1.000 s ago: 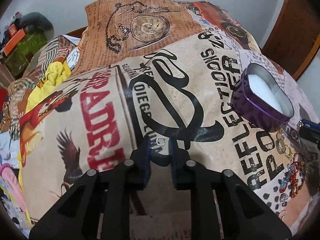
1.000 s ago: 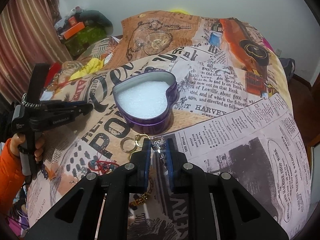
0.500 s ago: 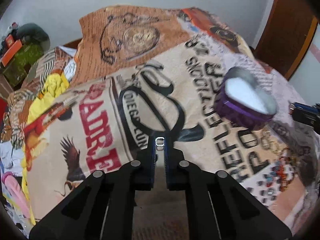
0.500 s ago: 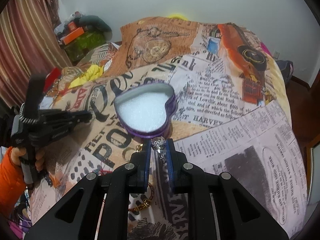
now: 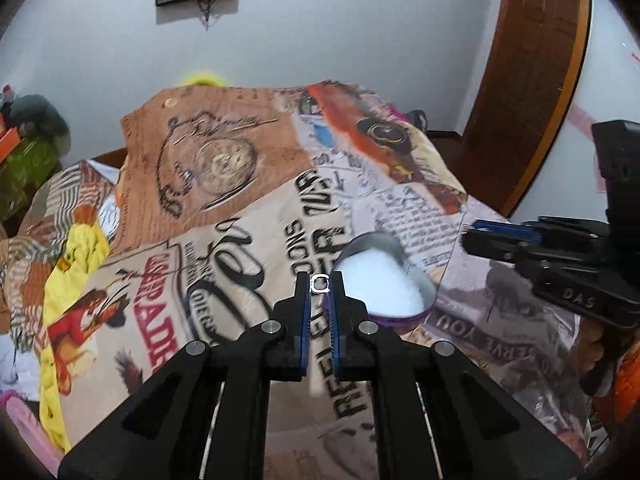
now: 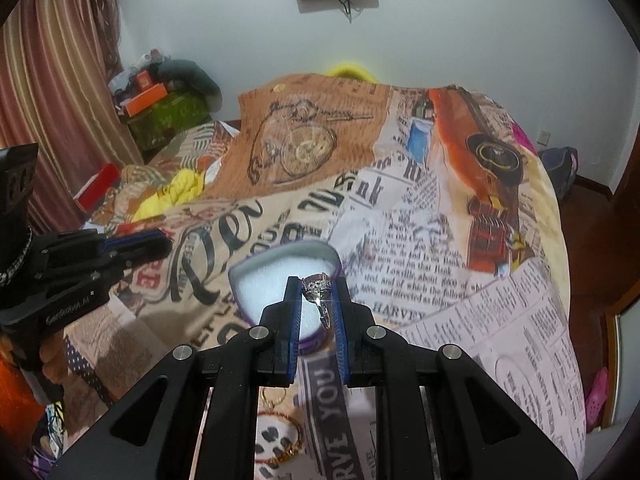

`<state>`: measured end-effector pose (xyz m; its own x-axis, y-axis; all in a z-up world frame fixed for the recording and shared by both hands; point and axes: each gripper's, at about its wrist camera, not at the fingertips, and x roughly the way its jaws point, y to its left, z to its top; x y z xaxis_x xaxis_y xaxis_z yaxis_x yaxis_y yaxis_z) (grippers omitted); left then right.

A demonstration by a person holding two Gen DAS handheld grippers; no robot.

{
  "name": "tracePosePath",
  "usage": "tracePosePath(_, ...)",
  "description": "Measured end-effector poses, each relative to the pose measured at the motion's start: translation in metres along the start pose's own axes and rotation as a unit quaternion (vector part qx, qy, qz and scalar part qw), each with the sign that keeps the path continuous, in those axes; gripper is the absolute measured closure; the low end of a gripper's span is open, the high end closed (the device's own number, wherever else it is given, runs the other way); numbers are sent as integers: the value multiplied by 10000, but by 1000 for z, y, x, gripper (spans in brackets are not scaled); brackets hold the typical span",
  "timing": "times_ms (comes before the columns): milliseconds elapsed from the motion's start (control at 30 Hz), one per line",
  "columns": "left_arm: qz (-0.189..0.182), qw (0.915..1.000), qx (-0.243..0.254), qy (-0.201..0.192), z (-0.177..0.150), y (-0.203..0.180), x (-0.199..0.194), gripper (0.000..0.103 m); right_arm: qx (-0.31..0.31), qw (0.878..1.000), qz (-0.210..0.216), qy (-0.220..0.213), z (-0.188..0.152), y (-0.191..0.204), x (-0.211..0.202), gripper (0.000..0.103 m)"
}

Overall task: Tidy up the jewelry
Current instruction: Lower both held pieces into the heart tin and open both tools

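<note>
My left gripper (image 5: 319, 285) is shut on a small silver ring (image 5: 319, 283) and holds it in the air just left of a purple heart-shaped box (image 5: 404, 312) with white foam inside. My right gripper (image 6: 317, 289) is shut on a silver stone-set ring (image 6: 319, 292) and holds it above the same box (image 6: 280, 256). Each gripper shows in the other's view: the right one (image 5: 470, 236) at the right, the left one (image 6: 168, 240) at the left. Gold bangles (image 6: 280, 424) lie on the bedspread below my right gripper.
The box sits on a bed with a newspaper-print cover (image 6: 460, 300). Yellow cloth (image 5: 76, 256) and clutter lie at the left. A wooden door frame (image 5: 532, 80) stands at the right, a white wall behind.
Both grippers have risen and tilted up with their rings. The left one has swung right toward the box. The right one has moved forward over the box.
</note>
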<state>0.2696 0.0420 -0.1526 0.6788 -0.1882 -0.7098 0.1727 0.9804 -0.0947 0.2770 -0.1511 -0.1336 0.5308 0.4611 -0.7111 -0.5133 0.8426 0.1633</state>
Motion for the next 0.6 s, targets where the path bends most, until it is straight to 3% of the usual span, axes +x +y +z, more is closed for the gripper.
tracePosePath(267,-224,9996,-3,144,4,-9,25,96,-15,10000,73,-7,10,1,15,89)
tracePosePath(600,-460,9979,-21,457,-1,-12,53,96,65,9990,211,378,13,-5,49,89)
